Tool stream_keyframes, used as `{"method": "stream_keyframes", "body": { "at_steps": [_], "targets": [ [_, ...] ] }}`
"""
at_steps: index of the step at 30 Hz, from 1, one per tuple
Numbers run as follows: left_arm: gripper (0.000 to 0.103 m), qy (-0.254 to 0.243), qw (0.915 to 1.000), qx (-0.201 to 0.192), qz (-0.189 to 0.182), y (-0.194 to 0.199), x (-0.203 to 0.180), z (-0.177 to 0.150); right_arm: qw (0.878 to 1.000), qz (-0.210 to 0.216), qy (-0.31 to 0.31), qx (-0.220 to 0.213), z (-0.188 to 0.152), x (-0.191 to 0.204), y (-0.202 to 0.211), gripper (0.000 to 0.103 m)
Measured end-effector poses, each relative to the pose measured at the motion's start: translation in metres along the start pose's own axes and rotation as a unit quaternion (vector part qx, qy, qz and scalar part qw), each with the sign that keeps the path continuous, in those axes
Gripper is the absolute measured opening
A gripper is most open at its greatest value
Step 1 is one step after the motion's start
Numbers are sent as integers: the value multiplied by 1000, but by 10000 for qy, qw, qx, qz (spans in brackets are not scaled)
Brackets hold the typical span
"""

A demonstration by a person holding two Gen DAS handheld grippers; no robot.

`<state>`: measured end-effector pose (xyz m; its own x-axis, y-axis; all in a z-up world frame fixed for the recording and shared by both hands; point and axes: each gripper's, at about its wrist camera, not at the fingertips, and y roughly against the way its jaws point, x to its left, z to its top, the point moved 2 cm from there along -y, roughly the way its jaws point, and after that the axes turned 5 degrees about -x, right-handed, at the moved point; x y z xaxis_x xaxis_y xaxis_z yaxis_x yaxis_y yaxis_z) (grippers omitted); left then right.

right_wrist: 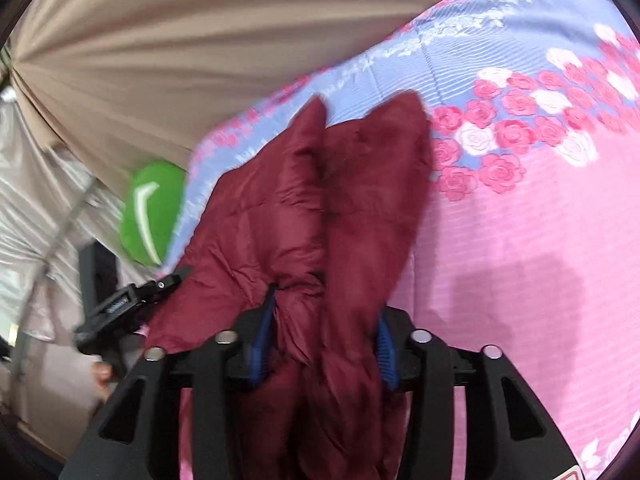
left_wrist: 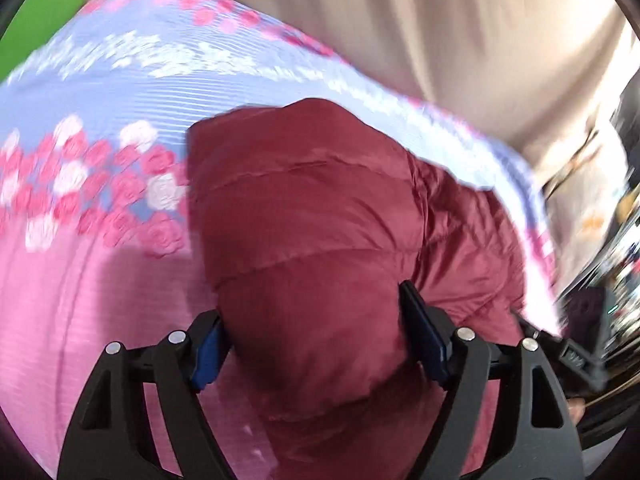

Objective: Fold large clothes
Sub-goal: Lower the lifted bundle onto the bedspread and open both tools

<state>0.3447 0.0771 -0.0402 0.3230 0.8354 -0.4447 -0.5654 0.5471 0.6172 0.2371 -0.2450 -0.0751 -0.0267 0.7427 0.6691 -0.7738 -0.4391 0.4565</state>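
Your left gripper (left_wrist: 316, 332) has its blue pads (left_wrist: 424, 332) set wide on either side of a thick fold of the maroon jacket (left_wrist: 304, 208); the padded cloth fills the gap and bulges past both pads, so you are pinching the jacket there. Your right gripper (right_wrist: 326, 340) likewise clamps a bunched part of the jacket (right_wrist: 320, 184) between its pads (right_wrist: 386, 344), with cloth hanging down below the jaws. The jacket lies on the bedsheet (left_wrist: 100, 240), a pink and lilac sheet printed with roses, and its quilted body stretches away from both grippers across that sheet. Beyond the sheet's far edge hangs a beige curtain (right_wrist: 160, 60). A green object (right_wrist: 152, 212) sits just off the sheet's corner, below the curtain. Both views are motion-blurred.
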Motion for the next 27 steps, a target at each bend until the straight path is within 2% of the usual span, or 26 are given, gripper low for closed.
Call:
{"method": "stream_keyframes", "body": {
  "at_steps": [2,4,6,7,9,10,13,15,17,19,20,22,23,25,26,27],
  "targets": [
    [75,-8,9996,-250,-133,33,-4,-6,9995,-46,-3,-298,1,-3,27,51],
    [83,-454,9979,-343,-301,66,-27,-24,9989,-151,129,-424,-2,1,52,57],
    [94,-1089,9931,-325,-275,88,-50,-49,9989,48,243,-407,-9,9,71,64],
    [95,-1493,9883,-275,-174,94,-61,-69,9989,127,260,-382,-15,10,76,70],
    [95,-2148,9765,-109,99,92,-77,-101,9994,184,252,-175,-26,12,76,72],
    [95,-2421,9696,1,353,86,-82,-120,9996,181,224,-77,-28,17,73,72],
    [94,-2878,9512,294,1070,63,-86,-151,9994,195,156,221,-35,24,54,72],
    [94,-2913,9456,255,1425,54,-85,-154,9985,136,377,365,-31,37,40,65],
    [91,-2783,9465,93,1629,55,-85,-149,9961,-8,789,390,-26,56,34,17],
    [85,-2511,9522,-71,1739,59,-81,-137,9943,69,1051,166,-20,73,44,10],
    [82,-2397,9542,-99,1786,60,-77,-131,9937,226,1096,-110,-16,81,60,7],
    [82,-2192,9606,55,1708,58,-67,-125,9921,232,1138,-484,-15,85,84,3],
    [82,-2149,9610,106,1739,55,-63,-125,9917,175,1099,-641,-19,79,97,2],
    [82,-2171,9551,262,1998,44,-56,-132,9932,-240,994,-560,-33,56,97,1],
    [82,-2155,9553,262,2008,40,-54,-133,9930,-673,924,-297,-46,34,85,1],
    [82,-2119,9565,239,1988,38,-54,-136,9929,-873,800,-103,-55,18,75,1]
  ]
}}
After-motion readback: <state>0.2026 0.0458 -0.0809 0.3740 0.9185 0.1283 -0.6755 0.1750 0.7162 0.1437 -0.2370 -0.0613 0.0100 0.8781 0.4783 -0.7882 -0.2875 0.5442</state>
